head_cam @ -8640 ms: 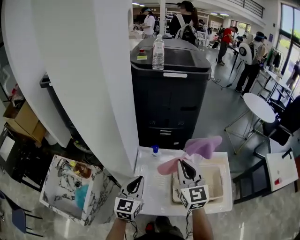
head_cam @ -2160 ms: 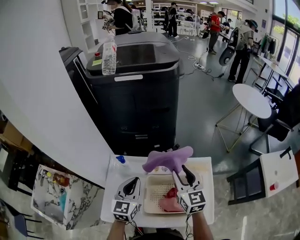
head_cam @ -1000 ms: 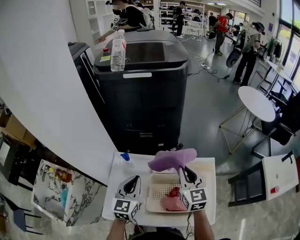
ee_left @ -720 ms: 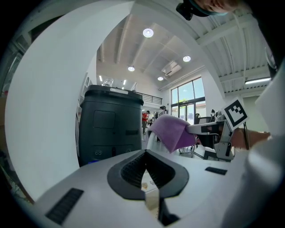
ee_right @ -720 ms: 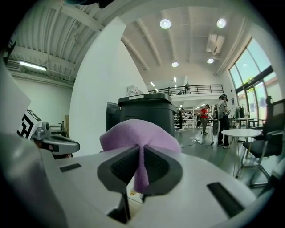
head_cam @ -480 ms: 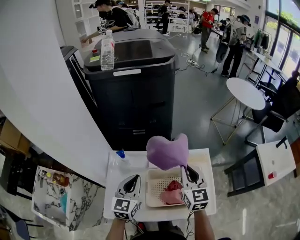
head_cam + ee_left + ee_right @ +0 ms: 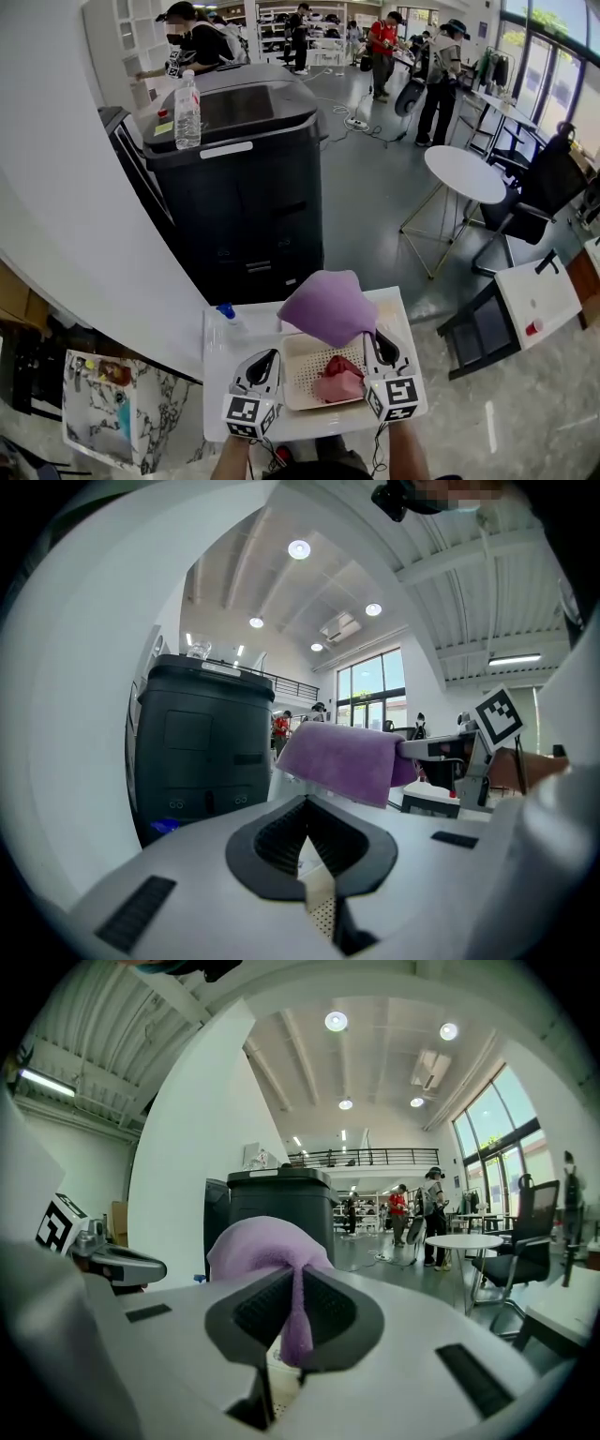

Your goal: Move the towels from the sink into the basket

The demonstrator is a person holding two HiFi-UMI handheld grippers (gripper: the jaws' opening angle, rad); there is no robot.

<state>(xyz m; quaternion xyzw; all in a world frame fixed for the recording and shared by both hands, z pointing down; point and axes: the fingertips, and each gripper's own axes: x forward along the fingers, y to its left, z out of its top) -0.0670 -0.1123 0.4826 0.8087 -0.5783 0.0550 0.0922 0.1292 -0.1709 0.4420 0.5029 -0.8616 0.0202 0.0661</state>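
My right gripper [image 7: 375,339] is shut on a purple towel [image 7: 323,307], held in the air over the far edge of the beige perforated sink [image 7: 298,389]. The right gripper view shows the towel [image 7: 267,1246] pinched between the jaws [image 7: 295,1326] and draped forward over them. A red towel and a pink towel [image 7: 339,380] lie bunched in the sink. My left gripper [image 7: 269,359] hovers by the sink's left rim, shut, with nothing in it [image 7: 317,855]. The marbled basket [image 7: 89,412] stands on the floor at the lower left.
The sink sits in a white table [image 7: 220,375] with a blue-capped bottle [image 7: 227,314] at its far left. Behind stands a black bin [image 7: 239,178] with a water bottle [image 7: 187,108] on top. A white column rises at left; a round table [image 7: 464,173] and chairs stand at right.
The right gripper has carried the purple towel leftward; it has gone from stretched wide to bunched and hanging over the sink's far left. The left gripper shifted slightly.
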